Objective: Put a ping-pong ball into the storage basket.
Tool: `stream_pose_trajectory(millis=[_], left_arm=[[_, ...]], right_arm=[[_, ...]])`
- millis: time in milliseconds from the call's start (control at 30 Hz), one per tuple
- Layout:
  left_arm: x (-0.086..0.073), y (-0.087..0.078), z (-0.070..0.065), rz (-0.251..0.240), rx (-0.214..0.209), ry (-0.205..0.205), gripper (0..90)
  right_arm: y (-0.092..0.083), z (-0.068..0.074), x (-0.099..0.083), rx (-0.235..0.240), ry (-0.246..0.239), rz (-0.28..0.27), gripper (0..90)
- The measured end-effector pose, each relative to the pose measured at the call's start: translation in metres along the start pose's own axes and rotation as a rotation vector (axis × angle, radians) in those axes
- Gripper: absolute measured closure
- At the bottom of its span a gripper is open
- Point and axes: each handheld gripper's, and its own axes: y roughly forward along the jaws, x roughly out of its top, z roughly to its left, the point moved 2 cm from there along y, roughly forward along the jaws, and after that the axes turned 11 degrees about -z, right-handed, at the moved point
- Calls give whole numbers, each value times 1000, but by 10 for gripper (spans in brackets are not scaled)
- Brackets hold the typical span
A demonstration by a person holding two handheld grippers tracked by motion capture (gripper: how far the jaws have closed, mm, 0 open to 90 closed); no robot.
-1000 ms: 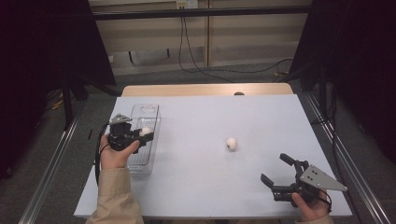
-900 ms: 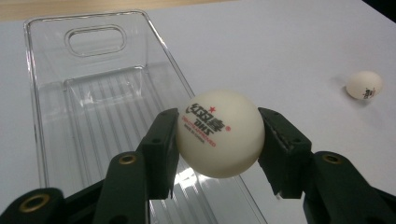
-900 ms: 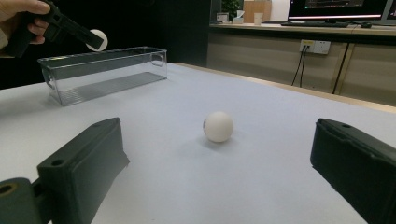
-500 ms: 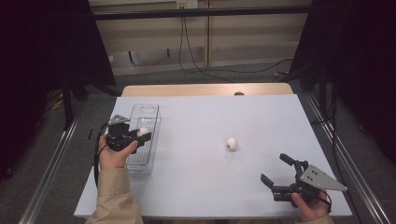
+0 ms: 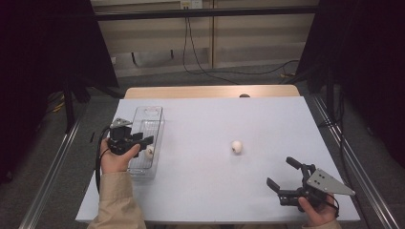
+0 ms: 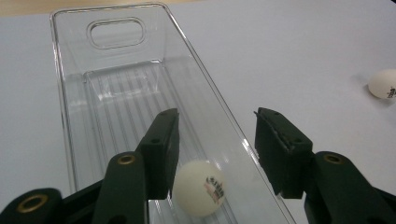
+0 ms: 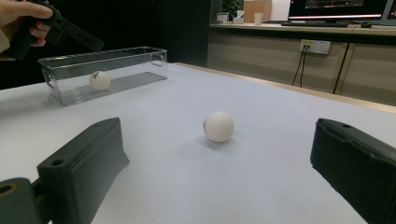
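A clear plastic bin (image 5: 154, 112) stands at the table's left with a white ping-pong ball (image 5: 150, 151) lying on its floor. My left gripper (image 5: 145, 143) hovers over the bin's near end. In the left gripper view its jaws (image 6: 215, 116) stand apart above that ball (image 6: 200, 188) without touching it. A second white ball (image 5: 236, 146) rests on the table right of centre. My right gripper (image 5: 279, 171) sits low at the front right, open and empty, aimed at that ball (image 7: 218, 126), which lies well beyond its tips.
The table (image 5: 205, 119) has a white top, with a wooden strip (image 5: 210, 91) along its far edge. Metal rails run down both sides. Cables hang at the back wall. Bare tabletop lies between the bin (image 7: 121, 53) and the loose ball.
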Motion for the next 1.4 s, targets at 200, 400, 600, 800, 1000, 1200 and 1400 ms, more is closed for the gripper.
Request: stream_pose_trajectory(millis=[200, 400, 600, 800, 1000, 1200, 1400], left_arm=[[1, 0, -2, -2, -3, 7, 488], [3, 1, -8, -4, -12, 27, 454], [6, 3, -16, -16, -21, 33, 404], [6, 7, -22, -10, -38, 36, 367], [8, 8, -26, -12, -53, 40, 344], [9, 10, -34, -16, -72, 55, 325], [10, 13, -41, -15, -89, 64, 292]], right_arm=[[0, 0, 0, 0, 0, 0, 24], [0, 0, 0, 2, 0, 1, 24], [0, 0, 0, 0, 2, 1, 24], [0, 0, -1, 3, -3, 4, 24], [1, 0, -1, 0, -2, 7, 24], [2, -1, -1, 1, -4, 8, 24], [3, 0, -1, 5, 0, 10, 24]])
